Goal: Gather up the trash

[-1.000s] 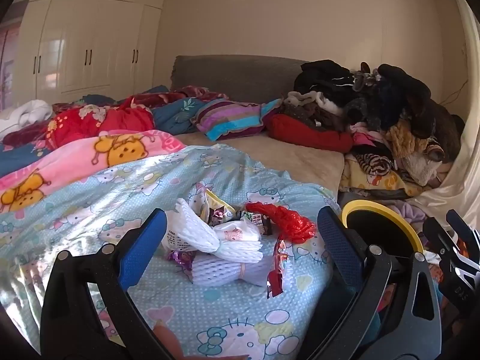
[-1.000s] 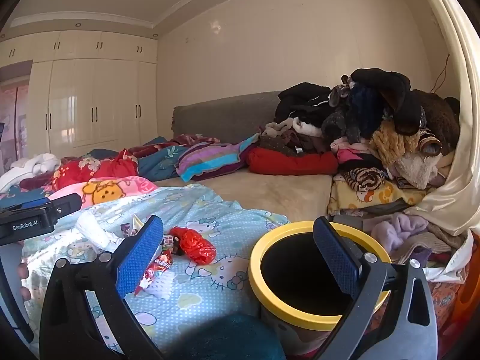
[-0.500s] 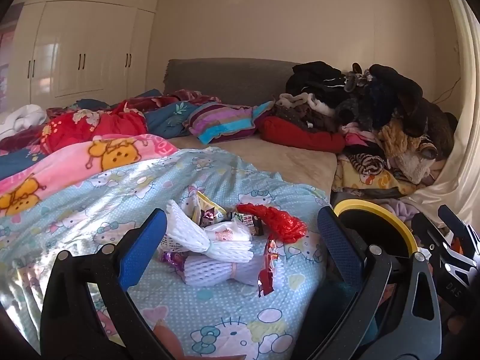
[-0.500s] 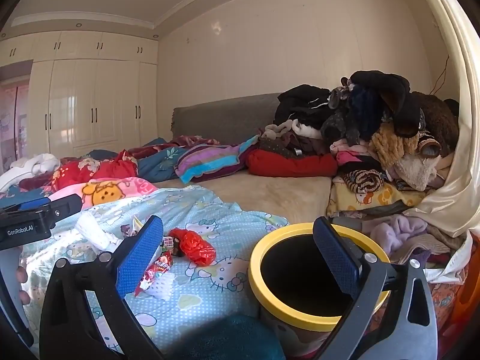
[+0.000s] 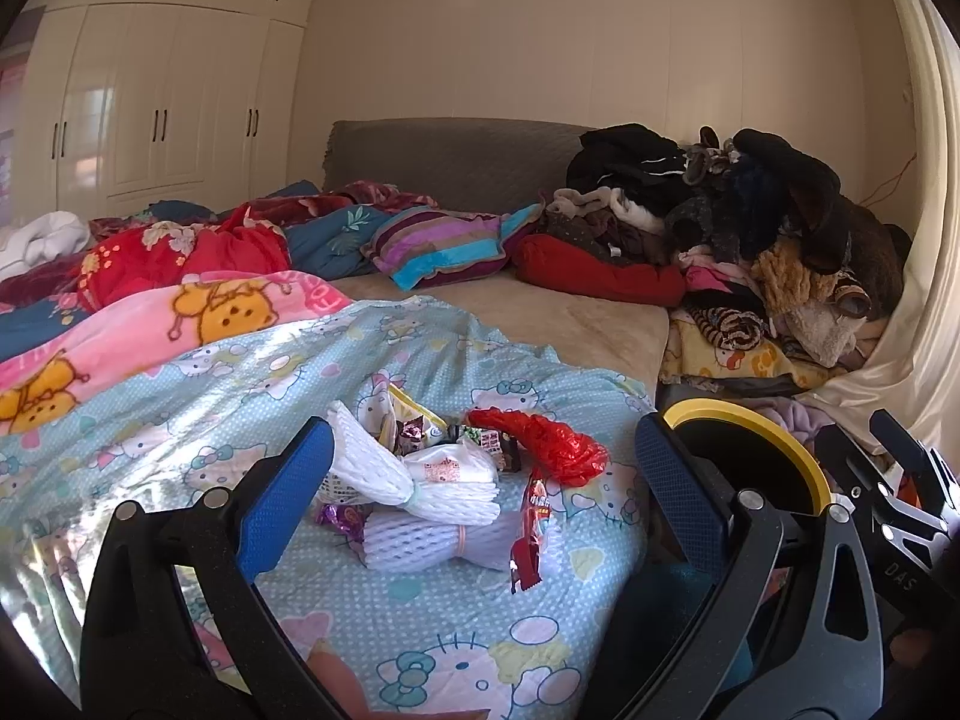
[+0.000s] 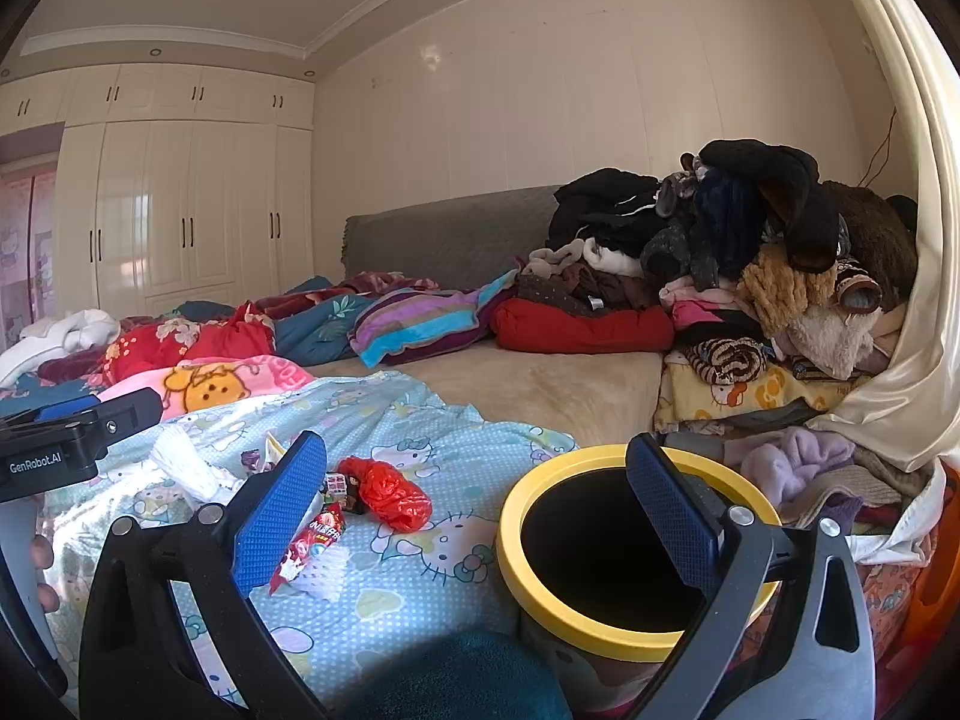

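A heap of trash lies on the light-blue Hello Kitty sheet (image 5: 420, 618): white foam fruit nets (image 5: 420, 492), a crumpled red plastic bag (image 5: 552, 444), a red snack wrapper (image 5: 531, 516) and small candy wrappers (image 5: 420, 429). A yellow-rimmed bin (image 6: 606, 546) stands at the bed's right edge. My left gripper (image 5: 480, 498) is open and empty, just in front of the heap. My right gripper (image 6: 474, 510) is open and empty, above the bin's near left rim; the red bag (image 6: 387, 489) and the wrapper (image 6: 312, 540) show left of it.
A tall pile of clothes and plush toys (image 6: 768, 276) rises right of the bed, behind the bin. Blankets and pillows (image 5: 198, 276) cover the far left. A grey headboard (image 5: 444, 156) and white wardrobes (image 5: 162, 120) stand behind. The right gripper's body (image 5: 900, 516) shows in the left view.
The left gripper has tilted down and drawn slightly back, so the trash heap sits higher between its fingers. The right gripper has barely moved.
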`<control>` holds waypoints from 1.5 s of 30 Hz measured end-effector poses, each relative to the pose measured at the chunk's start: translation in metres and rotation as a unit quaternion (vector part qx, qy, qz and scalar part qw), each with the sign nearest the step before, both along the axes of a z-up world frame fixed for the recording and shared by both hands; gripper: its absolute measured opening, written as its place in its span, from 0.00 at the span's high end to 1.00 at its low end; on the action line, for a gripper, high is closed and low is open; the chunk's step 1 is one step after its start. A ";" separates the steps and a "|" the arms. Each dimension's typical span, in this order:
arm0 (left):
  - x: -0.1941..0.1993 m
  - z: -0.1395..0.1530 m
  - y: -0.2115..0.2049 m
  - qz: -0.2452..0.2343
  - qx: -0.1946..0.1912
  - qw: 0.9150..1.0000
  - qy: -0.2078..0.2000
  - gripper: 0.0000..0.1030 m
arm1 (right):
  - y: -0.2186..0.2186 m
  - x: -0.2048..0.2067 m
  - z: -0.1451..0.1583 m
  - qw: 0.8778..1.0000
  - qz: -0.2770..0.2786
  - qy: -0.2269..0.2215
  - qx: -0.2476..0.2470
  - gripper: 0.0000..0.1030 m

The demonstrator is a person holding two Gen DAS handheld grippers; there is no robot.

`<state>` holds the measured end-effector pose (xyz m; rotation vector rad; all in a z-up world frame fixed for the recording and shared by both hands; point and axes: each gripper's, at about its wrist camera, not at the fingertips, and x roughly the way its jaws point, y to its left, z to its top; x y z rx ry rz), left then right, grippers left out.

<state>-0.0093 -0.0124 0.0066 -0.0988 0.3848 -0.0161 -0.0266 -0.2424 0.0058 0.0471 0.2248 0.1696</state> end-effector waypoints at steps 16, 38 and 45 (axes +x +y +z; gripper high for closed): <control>0.000 -0.001 0.001 0.000 -0.001 1.000 0.000 0.10 | 0.001 -0.001 -0.002 1.000 0.001 -0.001 -0.002 0.06; 0.000 -0.007 0.009 0.013 -0.015 1.000 0.004 0.10 | 0.025 0.009 -0.001 0.998 0.062 0.010 -0.023 0.06; 0.007 -0.009 0.037 0.040 -0.040 0.998 0.011 0.10 | 0.054 0.026 -0.003 0.992 0.113 0.034 -0.034 0.06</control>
